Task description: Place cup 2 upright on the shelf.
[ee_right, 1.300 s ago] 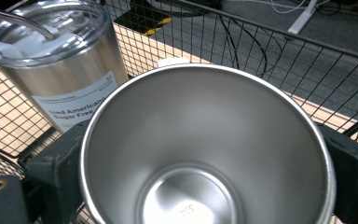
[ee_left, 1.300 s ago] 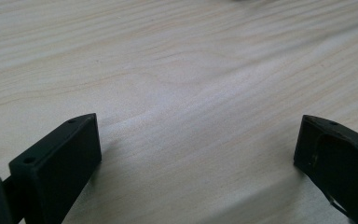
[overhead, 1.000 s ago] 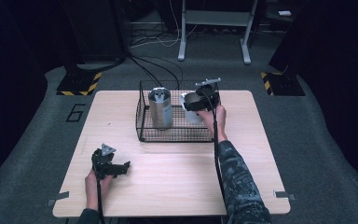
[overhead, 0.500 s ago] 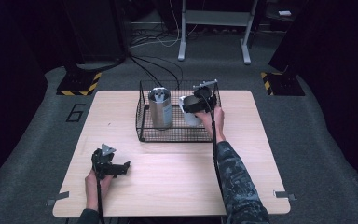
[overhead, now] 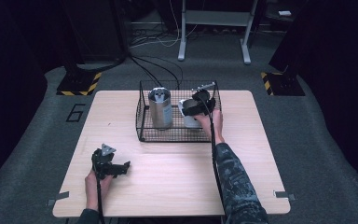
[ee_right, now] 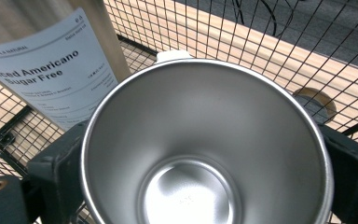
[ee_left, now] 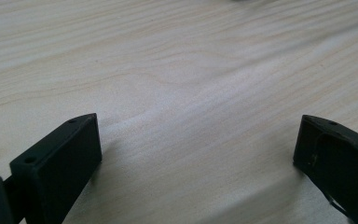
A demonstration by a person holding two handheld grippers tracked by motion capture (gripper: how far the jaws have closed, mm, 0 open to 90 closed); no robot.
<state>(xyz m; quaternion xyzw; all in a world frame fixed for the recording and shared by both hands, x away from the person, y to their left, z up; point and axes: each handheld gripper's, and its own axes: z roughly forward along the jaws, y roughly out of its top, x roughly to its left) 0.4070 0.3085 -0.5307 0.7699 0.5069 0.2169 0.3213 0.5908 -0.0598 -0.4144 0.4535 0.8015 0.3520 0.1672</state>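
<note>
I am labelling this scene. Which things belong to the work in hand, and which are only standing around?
In the work: right gripper, steel cup between its jaws, wire basket.

Standing around: labelled can in the basket, left gripper open over the table.

We see our right gripper (overhead: 196, 108) a little lower and nearer to us than a second ago, and the steel cup (overhead: 189, 113) clamped between its jaws sinks with it, deeper into the wire basket (overhead: 142, 122), beside the can (overhead: 160, 108).
</note>
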